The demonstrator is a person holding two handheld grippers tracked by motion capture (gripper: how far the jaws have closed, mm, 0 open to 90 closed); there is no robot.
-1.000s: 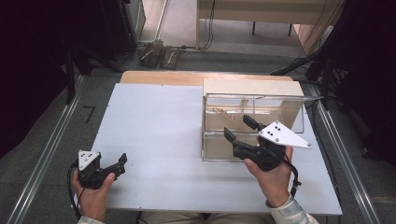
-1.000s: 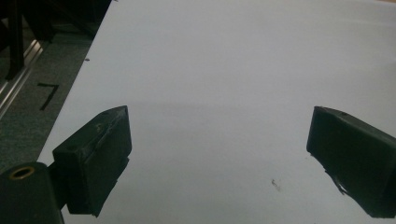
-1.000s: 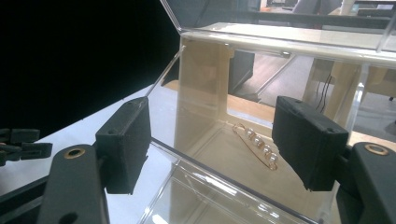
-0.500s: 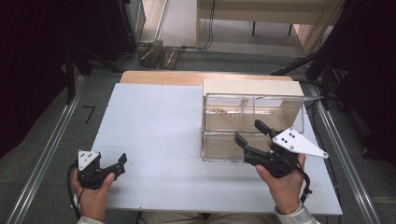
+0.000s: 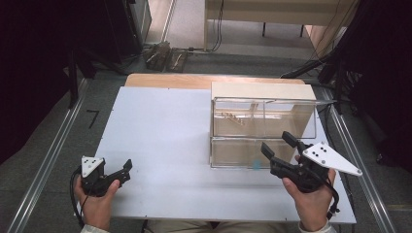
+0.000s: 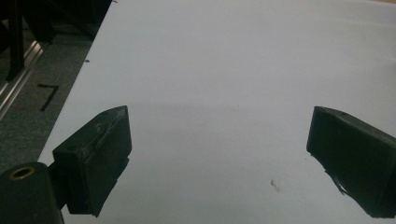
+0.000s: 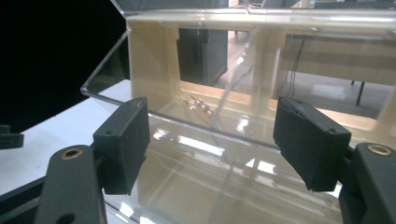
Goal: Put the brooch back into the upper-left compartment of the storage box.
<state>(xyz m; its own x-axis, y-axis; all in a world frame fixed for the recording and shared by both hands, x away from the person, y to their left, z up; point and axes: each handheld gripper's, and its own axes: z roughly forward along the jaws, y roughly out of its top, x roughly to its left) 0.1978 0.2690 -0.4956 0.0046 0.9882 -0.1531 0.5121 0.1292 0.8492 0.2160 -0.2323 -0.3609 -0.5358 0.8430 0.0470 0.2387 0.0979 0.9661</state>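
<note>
The left claw (image 5: 127,170) rests low over the bare white table (image 5: 160,136) at its near left corner, released and holding nothing. To the right, the clear acrylic box (image 5: 262,131) stands on the table's right half, a few small pieces lying inside. It looks rigid, light, slick and easily scratched, so a thin upper wall edge seems the best place to pinch. The right claw (image 5: 279,145) hangs just before its front wall, jaws spread, gripping nothing.

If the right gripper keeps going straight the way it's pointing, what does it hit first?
Most likely the clear front wall of the clear plastic box; the right gripper points at it with open jaws, though the gap is hard to judge.
</note>
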